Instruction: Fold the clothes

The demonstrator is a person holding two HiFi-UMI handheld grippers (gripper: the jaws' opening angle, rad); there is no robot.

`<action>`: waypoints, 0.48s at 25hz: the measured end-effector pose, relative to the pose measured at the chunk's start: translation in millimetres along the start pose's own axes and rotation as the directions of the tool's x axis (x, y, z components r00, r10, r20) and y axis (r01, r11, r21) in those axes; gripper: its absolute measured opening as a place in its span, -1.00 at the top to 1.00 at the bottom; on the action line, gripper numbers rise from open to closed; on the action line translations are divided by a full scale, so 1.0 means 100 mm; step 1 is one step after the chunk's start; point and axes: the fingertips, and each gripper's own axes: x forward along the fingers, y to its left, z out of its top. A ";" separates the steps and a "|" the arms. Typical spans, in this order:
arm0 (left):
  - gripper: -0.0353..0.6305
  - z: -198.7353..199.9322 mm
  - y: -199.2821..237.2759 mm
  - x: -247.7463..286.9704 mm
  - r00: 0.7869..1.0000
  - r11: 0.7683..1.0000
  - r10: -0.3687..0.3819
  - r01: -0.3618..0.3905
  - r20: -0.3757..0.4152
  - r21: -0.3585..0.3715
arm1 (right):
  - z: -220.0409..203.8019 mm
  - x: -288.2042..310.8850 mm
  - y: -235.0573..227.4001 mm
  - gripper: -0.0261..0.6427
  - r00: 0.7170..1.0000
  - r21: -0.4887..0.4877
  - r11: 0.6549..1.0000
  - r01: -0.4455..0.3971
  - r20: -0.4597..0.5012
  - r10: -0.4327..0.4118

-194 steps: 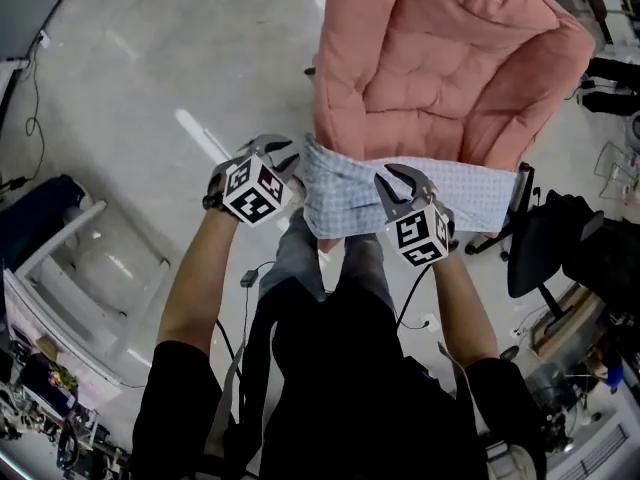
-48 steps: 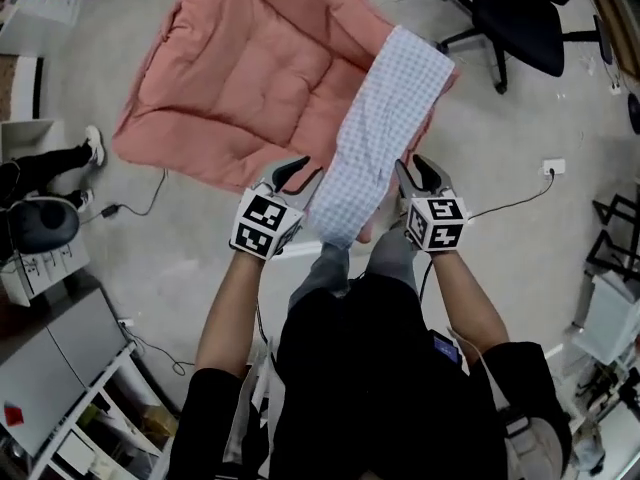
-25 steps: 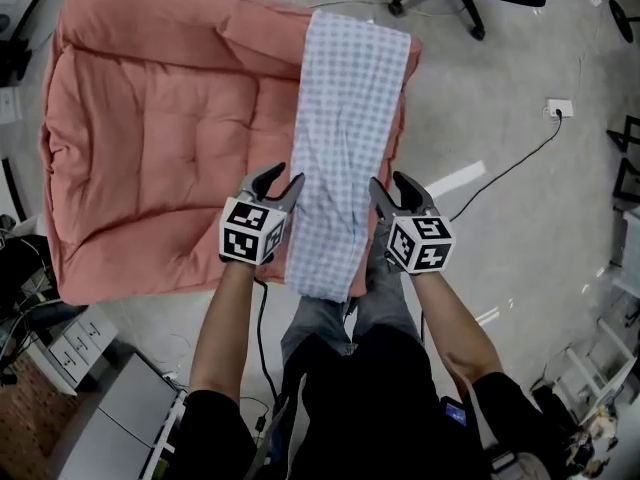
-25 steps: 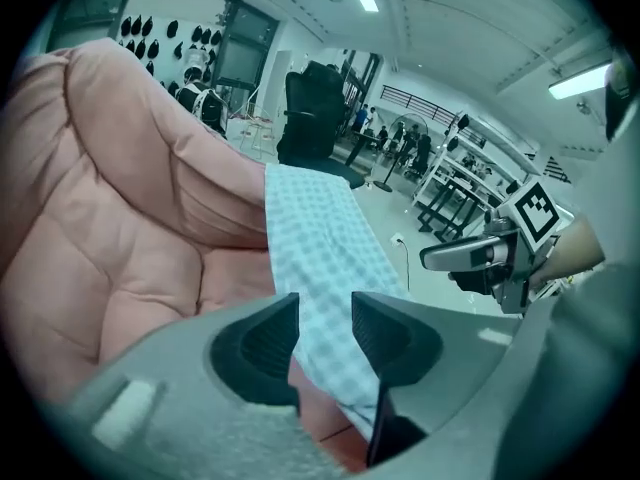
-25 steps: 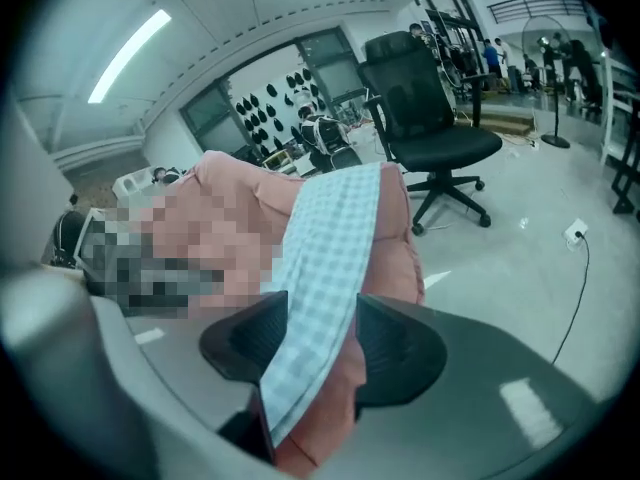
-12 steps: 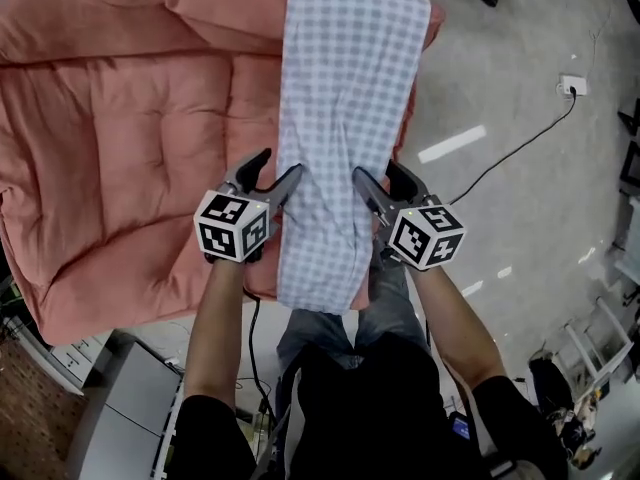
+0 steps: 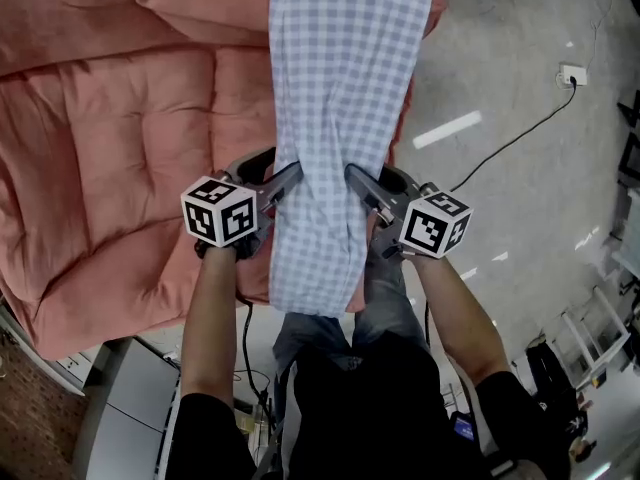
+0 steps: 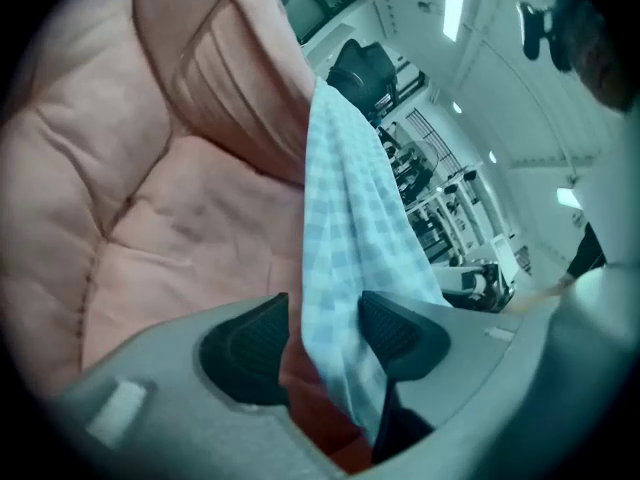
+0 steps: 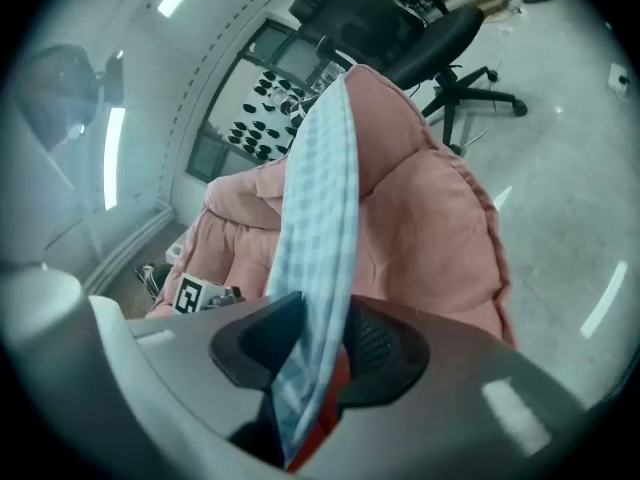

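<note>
- Grey floor [image 7: 520, 88], big pink cushion [image 7: 110, 118] on it.
- Checked cloth [image 7: 340, 88] lies long-ways on cushion's right side, near end hangs off twd person.
- Left tongs [image 7: 283, 168]: jaws just been closing a bit, cloth edge between, not pinched yet.
- Right tongs [image 7: 368, 180]: jaws just been closing, nipping other edge.
- Step, I think: grab both edges. Next: firm left grip, then lift & fold.

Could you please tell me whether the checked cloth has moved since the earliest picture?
Yes. The checked cloth was bunched crosswise at the near edge of the pink cushion; now it stretches lengthwise along its right side.
</note>
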 end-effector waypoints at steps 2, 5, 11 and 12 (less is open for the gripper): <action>0.25 -0.02 -0.05 -0.01 0.998 0.996 -0.069 0.070 0.010 -0.061 | -0.01 -0.02 0.06 0.59 0.999 0.020 0.998 -0.051 0.000 0.051; 0.25 -0.05 -0.07 0.01 0.995 0.991 -0.101 0.102 0.015 -0.085 | -0.03 -0.07 0.06 0.65 0.998 0.008 0.998 -0.068 -0.007 0.068; 0.26 -0.08 -0.17 0.09 0.988 0.985 -0.152 0.152 0.002 -0.086 | -0.02 -0.16 0.04 0.75 0.997 -0.003 0.997 -0.073 -0.011 0.073; 0.31 -0.08 -0.21 0.10 0.985 0.981 -0.172 0.171 0.001 -0.091 | -0.02 -0.17 0.04 0.76 0.997 0.000 0.997 -0.078 -0.010 0.078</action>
